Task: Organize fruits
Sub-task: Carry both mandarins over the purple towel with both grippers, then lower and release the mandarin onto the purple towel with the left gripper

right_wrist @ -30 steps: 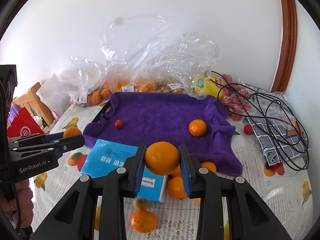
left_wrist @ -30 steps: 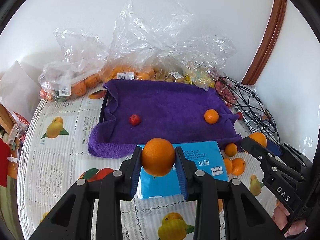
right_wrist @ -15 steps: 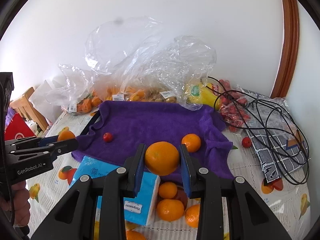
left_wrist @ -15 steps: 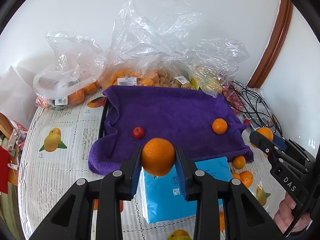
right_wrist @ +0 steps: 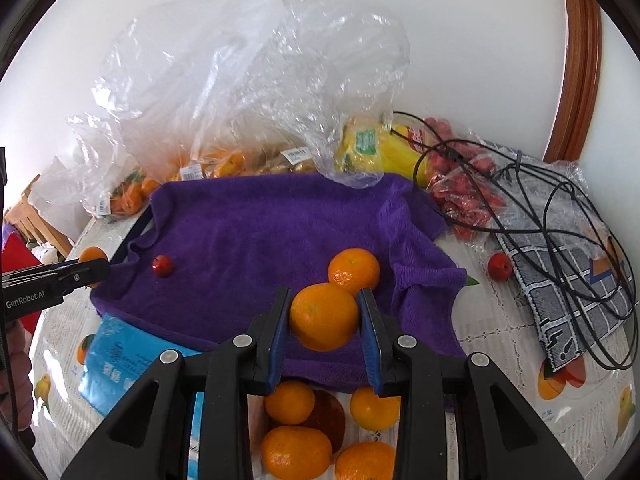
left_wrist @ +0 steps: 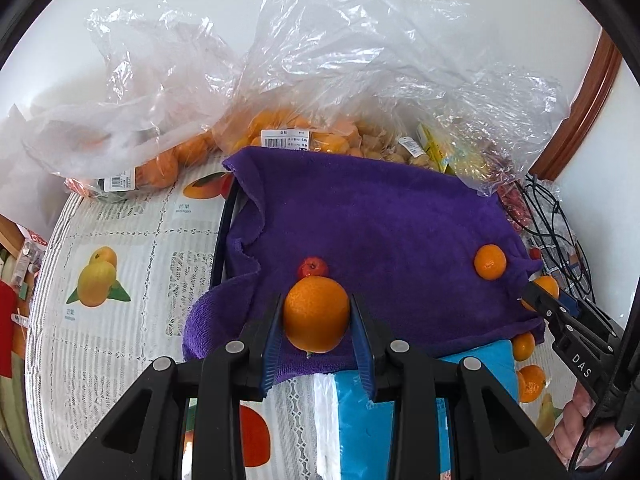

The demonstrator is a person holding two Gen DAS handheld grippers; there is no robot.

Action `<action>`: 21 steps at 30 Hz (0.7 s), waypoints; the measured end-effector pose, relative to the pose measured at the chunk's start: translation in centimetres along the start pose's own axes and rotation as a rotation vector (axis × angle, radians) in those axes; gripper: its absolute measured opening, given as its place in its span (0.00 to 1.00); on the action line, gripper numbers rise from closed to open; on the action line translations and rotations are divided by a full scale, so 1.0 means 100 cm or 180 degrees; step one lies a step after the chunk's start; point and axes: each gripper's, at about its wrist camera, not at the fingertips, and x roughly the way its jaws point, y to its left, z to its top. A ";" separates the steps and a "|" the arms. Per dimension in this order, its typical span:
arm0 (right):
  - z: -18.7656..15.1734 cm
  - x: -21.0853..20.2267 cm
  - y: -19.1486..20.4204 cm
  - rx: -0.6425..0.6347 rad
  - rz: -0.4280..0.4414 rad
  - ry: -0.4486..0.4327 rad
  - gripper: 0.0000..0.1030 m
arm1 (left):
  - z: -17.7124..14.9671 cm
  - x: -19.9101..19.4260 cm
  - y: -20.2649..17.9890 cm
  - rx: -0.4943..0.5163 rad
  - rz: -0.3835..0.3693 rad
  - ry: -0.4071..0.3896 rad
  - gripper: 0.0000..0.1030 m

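You're carrying one orange [left_wrist: 316, 314] in the left gripper [left_wrist: 316, 320], another orange [right_wrist: 323, 317] in the right gripper [right_wrist: 324, 320], both clenched; next, probably setting them on the purple towel [left_wrist: 380, 232].

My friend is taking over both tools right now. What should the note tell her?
Left tool: shut on a round orange.
Right tool: shut on another round orange.
Both hang over the near edge of the purple towel.
Done: one small orange and one small red fruit lie on the towel.
Left: set both held oranges down, then gather the loose oranges on the tablecloth.
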 end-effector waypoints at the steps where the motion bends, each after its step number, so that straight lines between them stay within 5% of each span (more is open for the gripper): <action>1: 0.000 0.004 -0.001 0.0007 0.0004 0.0029 0.32 | 0.000 0.005 0.001 -0.0002 0.0008 0.0022 0.30; 21: -0.007 0.040 -0.009 0.0054 0.0034 0.0277 0.32 | 0.001 0.053 0.009 -0.0087 -0.0005 0.0300 0.30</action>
